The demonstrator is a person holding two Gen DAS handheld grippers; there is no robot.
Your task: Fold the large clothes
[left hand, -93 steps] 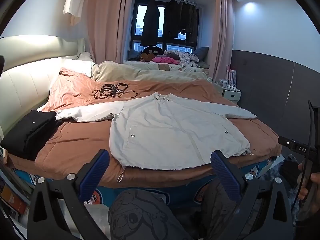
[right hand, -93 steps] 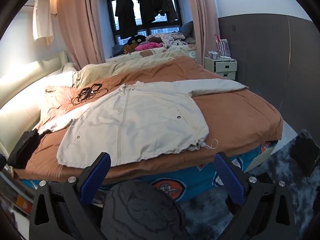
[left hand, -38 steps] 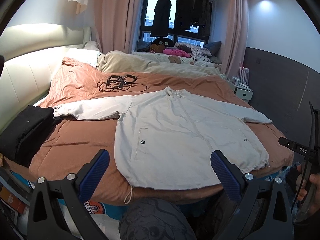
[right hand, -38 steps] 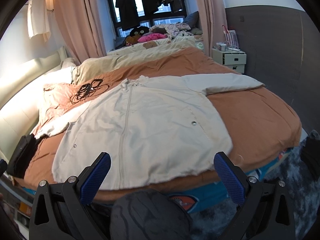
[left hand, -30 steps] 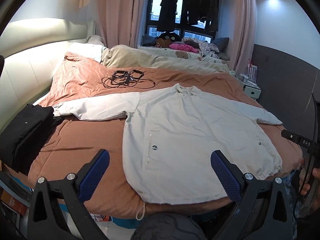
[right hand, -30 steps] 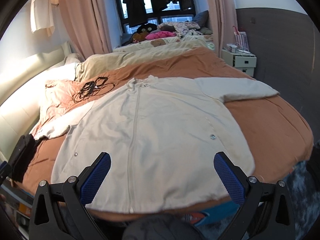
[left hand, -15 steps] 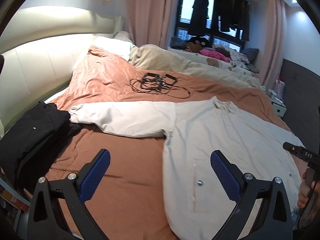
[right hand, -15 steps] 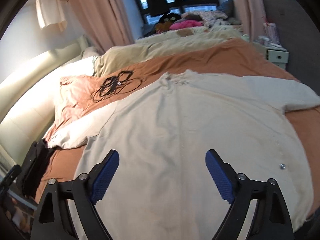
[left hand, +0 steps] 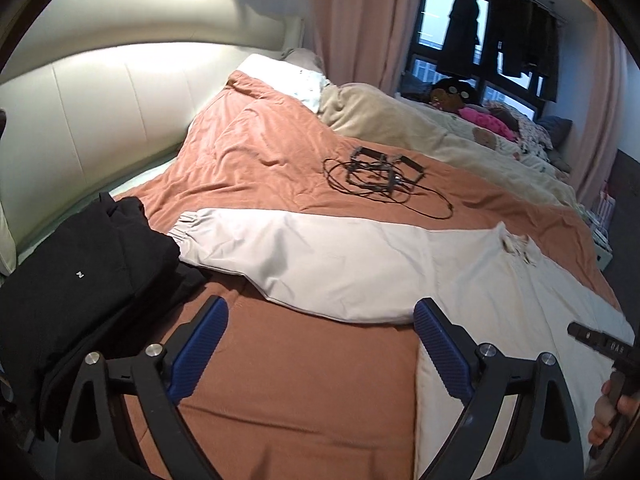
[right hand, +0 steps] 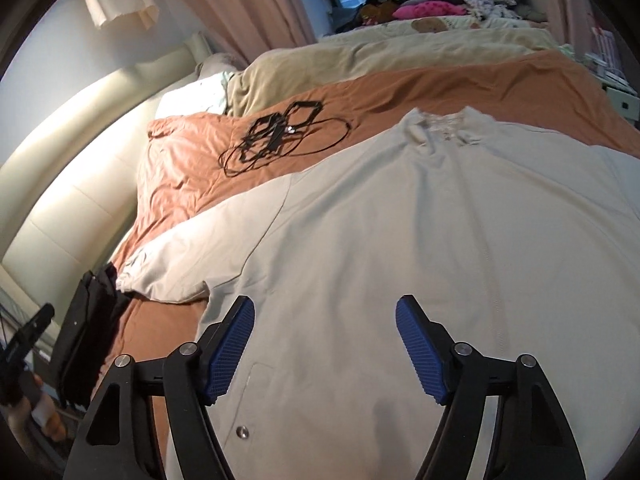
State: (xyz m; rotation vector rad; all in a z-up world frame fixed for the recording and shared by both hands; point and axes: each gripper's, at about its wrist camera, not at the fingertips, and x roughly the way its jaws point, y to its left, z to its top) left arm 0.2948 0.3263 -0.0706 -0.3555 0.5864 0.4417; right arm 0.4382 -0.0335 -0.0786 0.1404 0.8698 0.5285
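A tangle of black cables lies on the orange bedspread; folded black clothes sit near left.

A padded cream headboard glows under soft light at the upper left of the left wrist view, beside a bed spread with a rust-orange cover. Pink curtains frame a dark window at the upper right, where dark clothes hang. A beige duvet crosses the top of the right wrist view.
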